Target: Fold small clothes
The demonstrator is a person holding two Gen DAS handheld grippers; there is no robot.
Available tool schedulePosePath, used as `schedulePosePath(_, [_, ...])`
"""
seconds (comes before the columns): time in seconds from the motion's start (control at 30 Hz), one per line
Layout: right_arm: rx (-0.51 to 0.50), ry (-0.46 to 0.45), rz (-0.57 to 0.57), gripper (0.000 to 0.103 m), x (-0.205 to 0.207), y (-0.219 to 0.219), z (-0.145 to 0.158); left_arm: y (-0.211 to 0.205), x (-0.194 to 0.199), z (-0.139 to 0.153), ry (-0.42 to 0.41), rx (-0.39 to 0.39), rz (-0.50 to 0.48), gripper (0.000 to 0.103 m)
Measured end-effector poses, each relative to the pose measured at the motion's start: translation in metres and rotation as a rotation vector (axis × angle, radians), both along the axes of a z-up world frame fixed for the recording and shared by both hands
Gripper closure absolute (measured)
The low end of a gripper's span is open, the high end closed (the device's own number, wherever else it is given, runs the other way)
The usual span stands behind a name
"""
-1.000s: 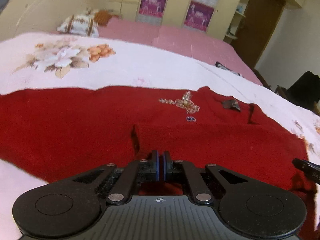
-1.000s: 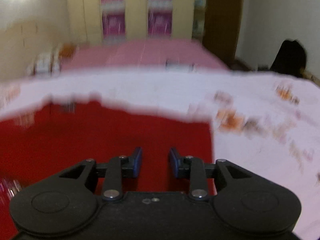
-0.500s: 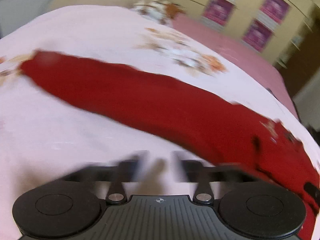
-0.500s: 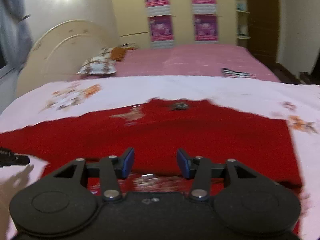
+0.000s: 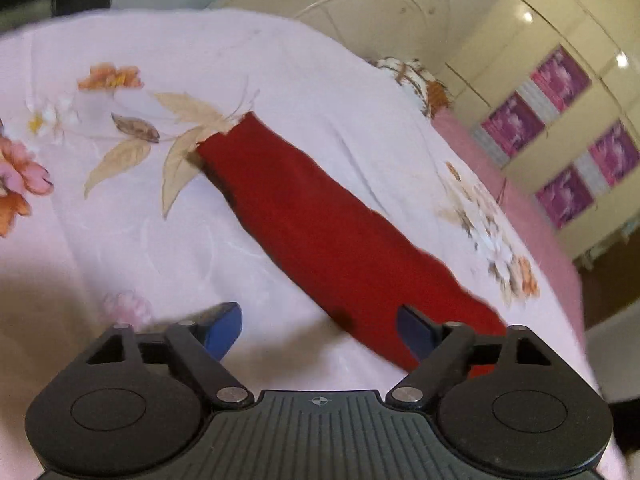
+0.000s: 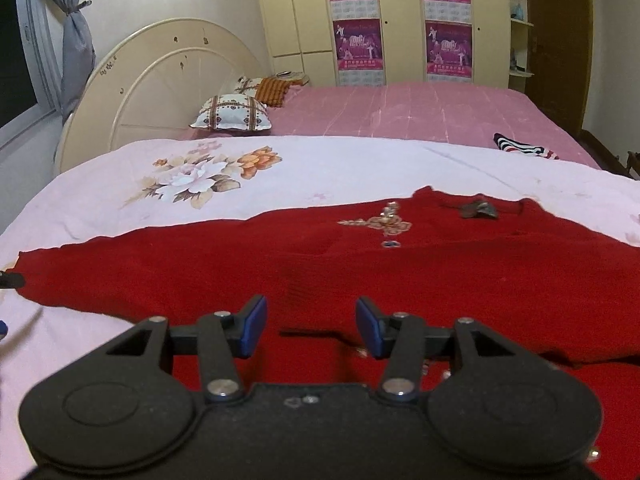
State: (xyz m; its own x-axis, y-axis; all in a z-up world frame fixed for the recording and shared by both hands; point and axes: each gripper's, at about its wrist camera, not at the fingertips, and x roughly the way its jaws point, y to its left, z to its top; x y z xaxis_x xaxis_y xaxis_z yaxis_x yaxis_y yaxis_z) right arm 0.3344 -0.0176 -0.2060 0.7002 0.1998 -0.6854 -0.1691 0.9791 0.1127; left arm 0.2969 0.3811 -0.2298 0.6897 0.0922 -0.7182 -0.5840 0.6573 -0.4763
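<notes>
With a red sweater (image 6: 360, 272) spread on the bed (image 6: 320, 168), we hold both grippers, left (image 5: 320, 326) and right (image 6: 311, 322), open and empty, its outstretched sleeve (image 5: 320, 220) likely folded next.

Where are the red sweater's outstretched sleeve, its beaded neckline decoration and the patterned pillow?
sleeve (image 5: 320, 224), left wrist view, middle of the sleeve's length.
beaded decoration (image 6: 380, 222), right wrist view, centre of the beadwork.
patterned pillow (image 6: 232, 114), right wrist view, middle of its top face.
</notes>
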Motion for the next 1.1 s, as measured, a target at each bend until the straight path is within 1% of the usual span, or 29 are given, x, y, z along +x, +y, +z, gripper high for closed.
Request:
schedulePosePath(0.13, [-0.016, 0.007, 0.000, 0.054, 0.007, 0.009, -0.007, 0.013, 0.017, -0.009, -0.063, -0.031, 0.023, 0.020])
schedulePosePath(0.23, [-0.033, 0.008, -0.002, 0.054, 0.012, 0.012, -0.011, 0.017, 0.033, -0.014, -0.091, -0.019, 0.042, 0.020])
schedulePosePath(0.27, [-0.036, 0.010, -0.006, 0.054, 0.013, 0.011, -0.012, 0.016, 0.037, -0.014, -0.093, -0.012, 0.047, 0.026])
schedulePosePath(0.3, [-0.038, 0.012, -0.012, 0.054, 0.015, 0.011, -0.014, 0.015, 0.041, -0.015, -0.090, -0.006, 0.055, 0.060])
schedulePosePath(0.33, [-0.040, 0.013, -0.018, 0.054, 0.016, 0.010, -0.015, 0.017, 0.046, -0.020, -0.077, -0.033, 0.054, 0.081])
schedulePosePath(0.37, [-0.041, 0.014, -0.023, 0.054, 0.017, 0.008, -0.016, 0.017, 0.048, -0.023, -0.066, -0.068, 0.062, 0.099])
schedulePosePath(0.4, [-0.043, 0.014, -0.028, 0.054, 0.018, 0.007, -0.016, 0.019, 0.049, -0.026, -0.071, -0.087, 0.081, 0.099])
schedulePosePath(0.47, [-0.046, 0.002, -0.042, 0.054, 0.019, 0.005, -0.015, 0.010, 0.052, -0.023, -0.076, -0.046, 0.078, 0.099])
schedulePosePath(0.57, [-0.061, -0.020, -0.068, 0.054, 0.021, 0.000, -0.014, -0.005, 0.058, -0.009, -0.119, 0.022, 0.029, 0.099])
schedulePosePath(0.63, [-0.110, 0.012, -0.076, 0.055, 0.027, 0.001, -0.023, -0.021, 0.065, 0.008, -0.167, 0.063, -0.032, 0.099])
schedulePosePath(0.67, [-0.131, 0.051, -0.067, 0.055, 0.031, 0.002, -0.032, -0.031, 0.068, 0.017, -0.192, 0.087, -0.066, 0.099])
schedulePosePath(0.7, [-0.138, 0.068, -0.055, 0.053, 0.033, 0.002, -0.041, -0.042, 0.072, 0.028, -0.219, 0.110, -0.106, 0.099])
schedulePosePath(0.73, [-0.142, 0.050, -0.051, 0.053, 0.033, 0.003, -0.041, -0.056, 0.076, 0.039, -0.250, 0.124, -0.157, 0.099])
schedulePosePath(0.77, [-0.132, 0.060, -0.053, 0.053, 0.034, 0.002, -0.039, -0.068, 0.082, 0.049, -0.274, 0.138, -0.200, 0.099])
schedulePosePath(0.8, [-0.098, 0.066, -0.060, 0.054, 0.035, -0.002, -0.035, -0.088, 0.087, 0.060, -0.303, 0.152, -0.254, 0.099])
schedulePosePath(0.87, [-0.005, 0.046, -0.089, 0.055, 0.028, -0.016, -0.023, -0.124, 0.097, 0.077, -0.351, 0.177, -0.358, 0.099])
schedulePosePath(0.9, [0.025, 0.030, -0.108, 0.054, 0.023, -0.023, -0.016, -0.152, 0.104, 0.085, -0.373, 0.195, -0.431, 0.099])
schedulePosePath(0.93, [0.056, 0.018, -0.115, 0.054, 0.018, -0.032, -0.010, -0.175, 0.111, 0.089, -0.384, 0.196, -0.487, 0.099])
schedulePosePath(1.0, [0.095, 0.004, -0.138, 0.054, 0.008, -0.052, 0.001, -0.227, 0.124, 0.091, -0.393, 0.187, -0.604, 0.099])
schedulePosePath(1.1, [0.145, -0.013, -0.201, 0.054, -0.008, -0.093, 0.013, -0.303, 0.139, 0.082, -0.381, 0.169, -0.757, 0.099])
